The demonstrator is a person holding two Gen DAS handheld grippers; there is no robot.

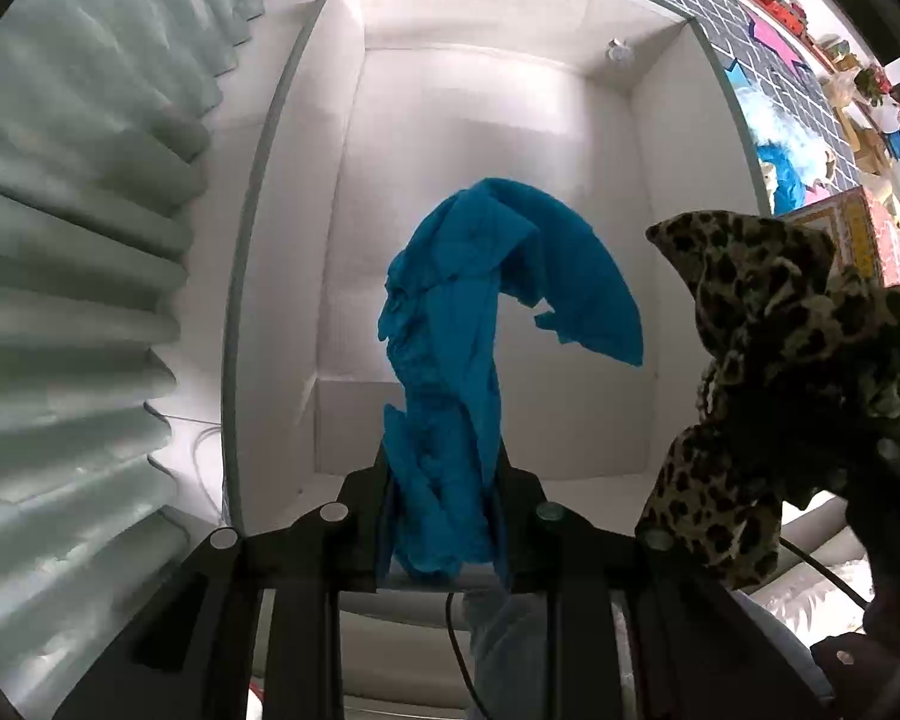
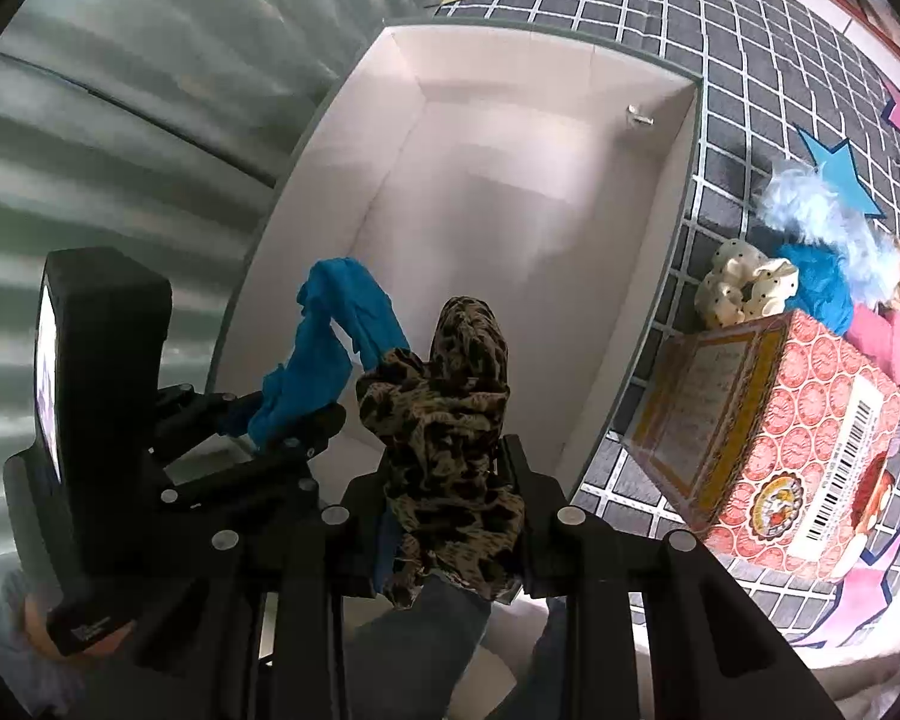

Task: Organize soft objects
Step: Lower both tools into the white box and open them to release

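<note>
My left gripper [image 1: 444, 456] is shut on a blue cloth [image 1: 480, 324], which hangs bunched over the inside of a white storage box [image 1: 306, 192]. My right gripper [image 2: 444, 462] is shut on a leopard-print cloth [image 2: 444, 420], held over the near end of the same box [image 2: 660, 276]. The leopard cloth also shows at the right of the left wrist view [image 1: 768, 348]. The left gripper with the blue cloth [image 2: 324, 348] shows at the left of the right wrist view. The box holds only a small white fitting on its far right wall [image 1: 619, 51].
A grey grid-patterned mat [image 2: 720, 60] lies right of the box. On it stand a red patterned carton [image 2: 798, 444] and a pile of soft things: a dotted cream toy [image 2: 744, 288], blue fluffy items [image 2: 822, 264], pink cloth [image 2: 882, 336]. A pale pleated curtain [image 1: 78, 240] hangs at left.
</note>
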